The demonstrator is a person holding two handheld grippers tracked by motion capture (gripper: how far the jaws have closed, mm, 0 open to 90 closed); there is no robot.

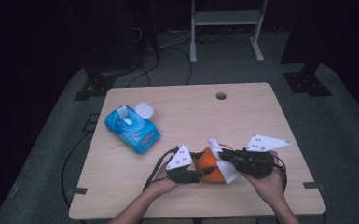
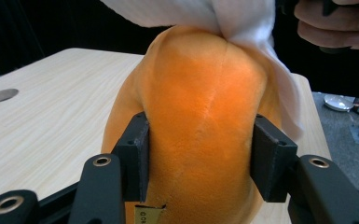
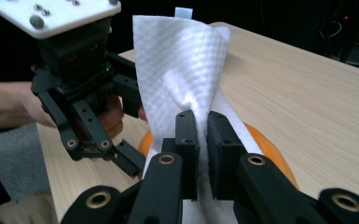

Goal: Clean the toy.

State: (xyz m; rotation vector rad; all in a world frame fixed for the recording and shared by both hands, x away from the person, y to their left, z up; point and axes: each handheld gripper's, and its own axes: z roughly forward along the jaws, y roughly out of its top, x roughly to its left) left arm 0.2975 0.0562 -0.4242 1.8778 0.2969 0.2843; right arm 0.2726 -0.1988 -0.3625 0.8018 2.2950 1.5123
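An orange plush toy [image 1: 209, 163] lies near the table's front edge, between my two grippers. My left gripper [image 1: 199, 173] is shut on it; in the left gripper view the jaws press both sides of the orange plush [image 2: 200, 135]. A white wipe [image 1: 224, 161] drapes over the toy's right side. My right gripper [image 1: 224, 156] is shut on this wipe, and the right gripper view shows the wipe [image 3: 182, 70] pinched between the jaws and standing up above the orange plush [image 3: 265, 144]. The left gripper [image 3: 128, 133] shows there too, at the left.
A blue pack of wipes [image 1: 131, 129] with its white lid open lies on the left of the wooden table [image 1: 242, 116]. A round cable hole [image 1: 221, 96] sits near the far edge. Cables and a metal stand [image 1: 226, 18] are on the floor beyond.
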